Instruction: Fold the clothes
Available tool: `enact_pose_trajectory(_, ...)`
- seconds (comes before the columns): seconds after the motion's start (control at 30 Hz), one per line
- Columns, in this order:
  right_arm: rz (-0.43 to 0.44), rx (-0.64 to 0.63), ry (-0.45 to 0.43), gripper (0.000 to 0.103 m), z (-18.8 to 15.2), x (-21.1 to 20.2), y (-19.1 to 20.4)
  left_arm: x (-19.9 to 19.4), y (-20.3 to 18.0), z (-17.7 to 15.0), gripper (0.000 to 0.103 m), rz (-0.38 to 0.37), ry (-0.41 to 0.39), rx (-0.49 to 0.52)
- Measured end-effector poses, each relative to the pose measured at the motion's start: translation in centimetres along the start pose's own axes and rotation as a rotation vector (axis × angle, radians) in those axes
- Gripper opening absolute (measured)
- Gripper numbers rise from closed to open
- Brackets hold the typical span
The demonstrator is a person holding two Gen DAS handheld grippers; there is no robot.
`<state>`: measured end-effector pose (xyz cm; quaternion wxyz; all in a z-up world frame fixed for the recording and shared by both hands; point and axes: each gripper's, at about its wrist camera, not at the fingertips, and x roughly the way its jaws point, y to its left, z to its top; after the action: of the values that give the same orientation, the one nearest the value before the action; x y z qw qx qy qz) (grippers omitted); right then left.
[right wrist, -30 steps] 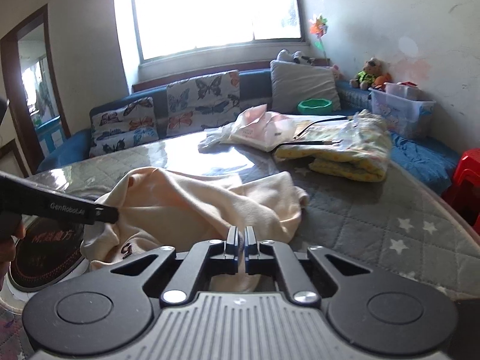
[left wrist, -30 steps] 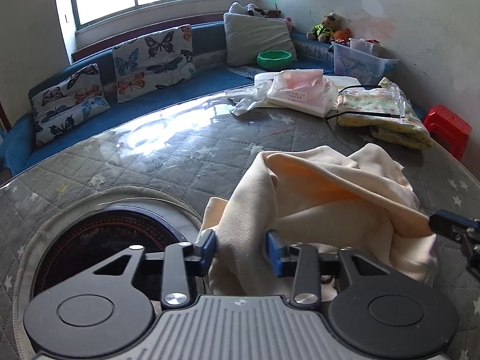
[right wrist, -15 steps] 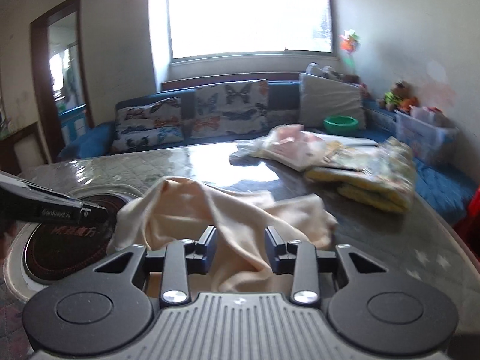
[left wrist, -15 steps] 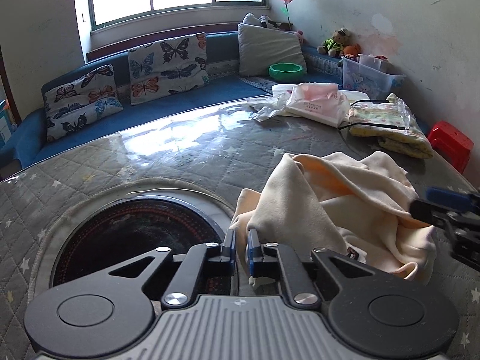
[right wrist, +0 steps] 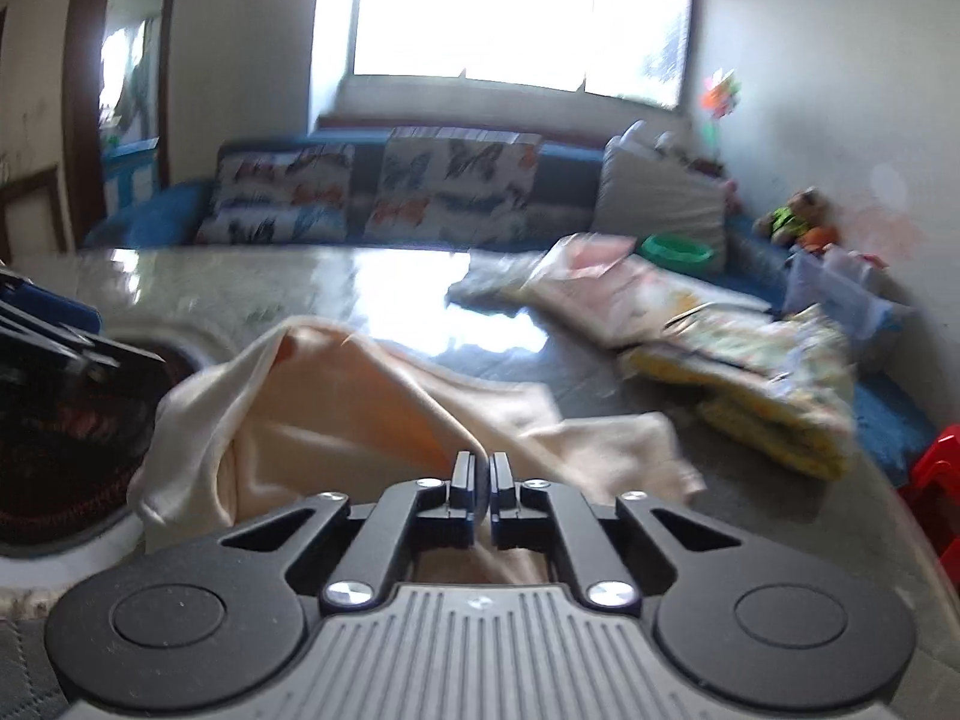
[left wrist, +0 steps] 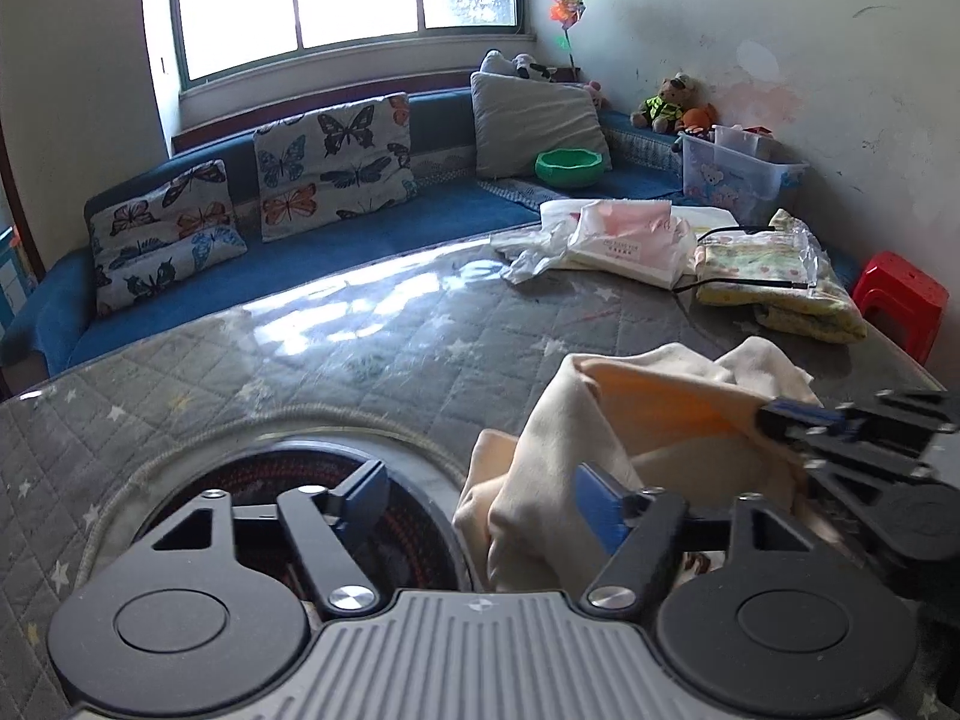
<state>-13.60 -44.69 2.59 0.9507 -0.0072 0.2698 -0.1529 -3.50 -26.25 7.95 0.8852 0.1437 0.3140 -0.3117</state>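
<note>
A cream garment (left wrist: 648,420) lies bunched on the grey quilted table (left wrist: 372,348). My left gripper (left wrist: 480,495) is open, its fingers wide apart, with a fold of the garment hanging between them near the right finger. My right gripper (right wrist: 482,474) is shut on a raised fold of the garment (right wrist: 336,414). The right gripper also shows at the right edge of the left wrist view (left wrist: 798,420), pinching the cloth. The left gripper shows at the left edge of the right wrist view (right wrist: 54,330).
A round dark cooktop (left wrist: 288,480) is set in the table near me. Plastic bags (left wrist: 618,240) and a folded yellow blanket (left wrist: 774,276) lie at the far right. A blue sofa with butterfly cushions (left wrist: 330,168) runs behind. A red stool (left wrist: 900,300) stands right.
My left gripper was shut on the garment half a second ago and has opened wide. My right gripper was open and has shut on a fold of the garment.
</note>
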Motion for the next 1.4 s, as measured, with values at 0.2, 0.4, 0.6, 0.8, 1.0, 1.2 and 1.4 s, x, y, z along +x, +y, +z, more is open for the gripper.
enact_pose_trajectory(0.2,-0.085,0.03,-0.091,0.002,-0.8,-4.8,-2.4,1.0,-1.2,1.3,0.077,-0.043,-0.001,0.009)
enact_pose_trajectory(0.4,-0.159,0.125,-0.055,0.002,-3.8,-7.9,-5.1,1.6,-1.7,1.9,0.078,-0.08,0.006,0.008)
enact_pose_trajectory(0.6,-0.103,0.171,0.018,0.006,-5.9,-8.1,-5.7,3.6,-2.4,3.3,0.078,-0.095,0.048,-0.013)
enact_pose_trajectory(0.8,-0.079,0.164,-0.002,0.015,-5.5,-8.0,-5.5,7.5,-3.7,4.2,0.087,-0.079,0.117,-0.022)
enact_pose_trajectory(1.0,-0.073,0.139,-0.009,0.025,-5.4,-8.7,-5.2,10.0,-3.5,3.1,0.055,-0.107,0.175,-0.019)
enact_pose_trajectory(1.2,-0.057,0.101,-0.012,0.037,-4.8,-8.1,-4.8,7.9,-2.6,2.4,0.011,-0.188,0.121,-0.055)
enact_pose_trajectory(1.4,-0.013,0.072,0.015,0.035,-4.4,-6.4,-3.6,3.5,0.9,1.8,0.01,-0.152,0.03,-0.127)
